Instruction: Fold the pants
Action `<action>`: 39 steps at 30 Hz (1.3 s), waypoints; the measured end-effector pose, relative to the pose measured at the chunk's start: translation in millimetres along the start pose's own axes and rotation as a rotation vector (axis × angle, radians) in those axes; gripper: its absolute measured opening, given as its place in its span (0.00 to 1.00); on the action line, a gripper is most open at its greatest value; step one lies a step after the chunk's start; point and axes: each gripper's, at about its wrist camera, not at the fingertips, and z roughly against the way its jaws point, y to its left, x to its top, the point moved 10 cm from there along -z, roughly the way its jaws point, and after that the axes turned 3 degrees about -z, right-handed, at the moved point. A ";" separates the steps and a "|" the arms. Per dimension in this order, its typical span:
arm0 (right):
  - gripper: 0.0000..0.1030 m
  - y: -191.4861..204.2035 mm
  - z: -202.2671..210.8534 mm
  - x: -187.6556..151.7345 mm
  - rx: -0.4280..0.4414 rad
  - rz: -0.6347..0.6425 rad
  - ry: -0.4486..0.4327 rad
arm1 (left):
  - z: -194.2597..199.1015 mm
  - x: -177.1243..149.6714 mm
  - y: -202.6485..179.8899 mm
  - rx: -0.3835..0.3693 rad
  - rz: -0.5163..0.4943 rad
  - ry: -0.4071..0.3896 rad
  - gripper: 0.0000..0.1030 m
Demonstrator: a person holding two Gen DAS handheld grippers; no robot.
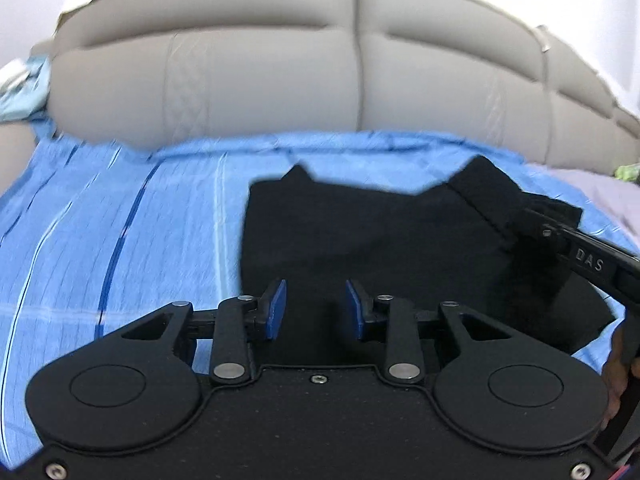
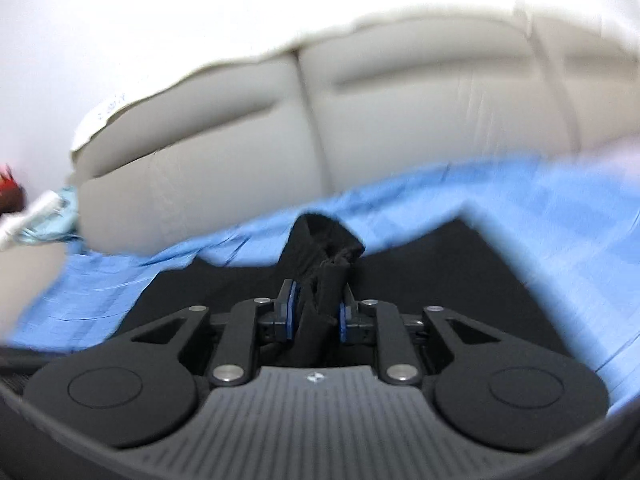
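A strip of pale blue cloth (image 1: 24, 92) lies bunched at the far left edge of the bed, beside the padded grey headboard (image 1: 260, 72) that spans the back under a white wall (image 2: 120, 20). Across the mattress runs a blue striped sheet (image 1: 120, 216), and on it, toward the bed's right half, lie the black pants (image 1: 360, 232), spread mostly flat with two small peaks of fabric along their far edge. In the left wrist view, the left gripper (image 1: 316, 310) sits low over the near part of the pants, its blue pads (image 1: 278, 308) drawn in but still apart; black fabric fills the gap, and whether the pads pinch it cannot be told. Farther right, the right gripper (image 2: 316, 312) is clenched on a gathered fold of the pants, the bunched cloth rising up between its fingers in its own blurred view. At the bed's far right edge, a lilac cover (image 1: 592, 188) meets the sheet.
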 end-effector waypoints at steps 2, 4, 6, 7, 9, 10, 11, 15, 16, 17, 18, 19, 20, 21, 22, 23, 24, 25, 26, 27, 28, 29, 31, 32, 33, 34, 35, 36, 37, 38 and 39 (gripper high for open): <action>0.23 -18.4 12.5 9.7 -0.079 0.062 -0.039 | -1.2 8.9 -5.7 -0.030 -0.003 -0.012 0.29; 0.24 -44.3 13.7 3.5 -0.150 0.043 -0.006 | -11.2 15.1 -9.8 -0.032 -0.011 -0.008 0.29; 0.26 -73.2 7.9 -15.7 -0.218 -0.001 0.071 | -24.2 20.3 -14.9 -0.024 -0.027 0.003 0.29; 0.29 -81.8 6.1 -23.3 -0.235 -0.014 0.101 | -31.5 24.0 -18.0 -0.029 -0.035 0.004 0.29; 0.34 -91.5 8.2 -31.9 -0.241 -0.025 0.121 | -43.3 31.1 -24.0 -0.030 -0.052 0.006 0.29; 0.37 -91.9 10.4 -31.9 -0.242 -0.017 0.117 | -51.1 36.0 -27.3 -0.027 -0.070 0.004 0.29; 0.54 -92.3 11.8 -30.7 -0.255 0.008 0.115 | -58.0 38.4 -28.8 -0.021 -0.086 -0.001 0.29; 0.78 -87.5 22.7 -13.9 -0.336 0.130 0.075 | -88.6 50.9 -34.8 0.009 -0.157 -0.003 0.29; 0.81 -87.2 27.7 -5.6 -0.341 0.147 0.046 | -94.6 53.3 -34.7 0.014 -0.169 -0.003 0.29; 0.81 -88.3 30.1 3.7 -0.338 0.149 0.022 | -99.6 55.8 -34.7 0.018 -0.179 -0.005 0.29; 0.82 -88.4 31.1 12.0 -0.329 0.146 0.007 | -105.4 58.2 -34.1 0.023 -0.189 -0.006 0.29; 0.82 -87.5 26.9 19.8 -0.315 0.143 0.002 | -109.4 59.8 -33.5 0.028 -0.194 -0.006 0.29; 0.82 -86.6 19.2 25.7 -0.292 0.144 0.012 | -114.9 61.1 -33.0 0.030 -0.196 -0.005 0.29; 0.82 -85.9 8.1 28.3 -0.267 0.150 0.039 | -120.0 61.8 -31.7 0.030 -0.194 -0.002 0.30; 0.82 -85.3 -4.9 27.5 -0.241 0.152 0.077 | -125.5 62.2 -30.6 0.030 -0.190 0.001 0.30; 0.82 -84.8 -16.4 23.9 -0.218 0.146 0.114 | -131.0 61.9 -29.7 0.032 -0.187 0.005 0.30; 0.82 -83.4 -27.9 19.8 -0.197 0.140 0.151 | -136.2 61.4 -28.9 0.037 -0.188 0.008 0.30; 0.82 -82.9 -39.1 15.8 -0.178 0.130 0.176 | -141.3 60.4 -28.3 0.045 -0.189 0.010 0.30; 0.70 -83.5 -48.8 12.9 -0.161 0.115 0.192 | -145.0 59.5 -27.8 0.050 -0.190 0.008 0.30; 0.58 -84.9 -56.1 10.4 -0.141 0.091 0.205 | -147.9 59.0 -27.7 0.054 -0.190 0.002 0.31; 0.31 -86.1 -62.5 9.3 -0.116 0.056 0.210 | -149.4 58.9 -27.8 0.060 -0.191 -0.007 0.31; 0.28 -88.1 -64.0 10.4 -0.106 0.019 0.200 | -150.7 59.3 -28.0 0.067 -0.194 -0.016 0.31; 0.22 -85.3 -61.7 17.9 -0.135 0.070 0.142 | -154.2 60.6 -29.3 0.078 -0.200 -0.032 0.31; 0.22 -81.4 -59.9 21.8 -0.158 0.130 0.109 | -156.2 61.6 -29.9 0.080 -0.197 -0.040 0.31; 0.22 -78.6 -60.5 23.8 -0.171 0.177 0.094 | -157.8 62.7 -30.0 0.085 -0.193 -0.046 0.31; 0.22 -75.6 -60.5 24.5 -0.183 0.221 0.075 | -159.3 64.0 -29.9 0.090 -0.187 -0.050 0.31; 0.22 -74.1 -62.0 25.0 -0.191 0.249 0.063 | -161.3 65.7 -29.2 0.092 -0.174 -0.054 0.31; 0.22 -74.0 -64.2 25.7 -0.201 0.272 0.054 | -162.7 67.7 -28.1 0.090 -0.159 -0.055 0.31; 0.22 -75.7 -66.5 26.0 -0.214 0.283 0.048 | -164.9 69.1 -26.6 0.087 -0.140 -0.054 0.31; 0.23 -78.4 -70.2 27.2 -0.223 0.283 0.051 | -167.7 69.9 -25.1 0.085 -0.123 -0.051 0.31; 0.24 -82.9 -73.5 26.8 -0.232 0.275 0.055 | -170.0 70.4 -24.0 0.084 -0.113 -0.048 0.30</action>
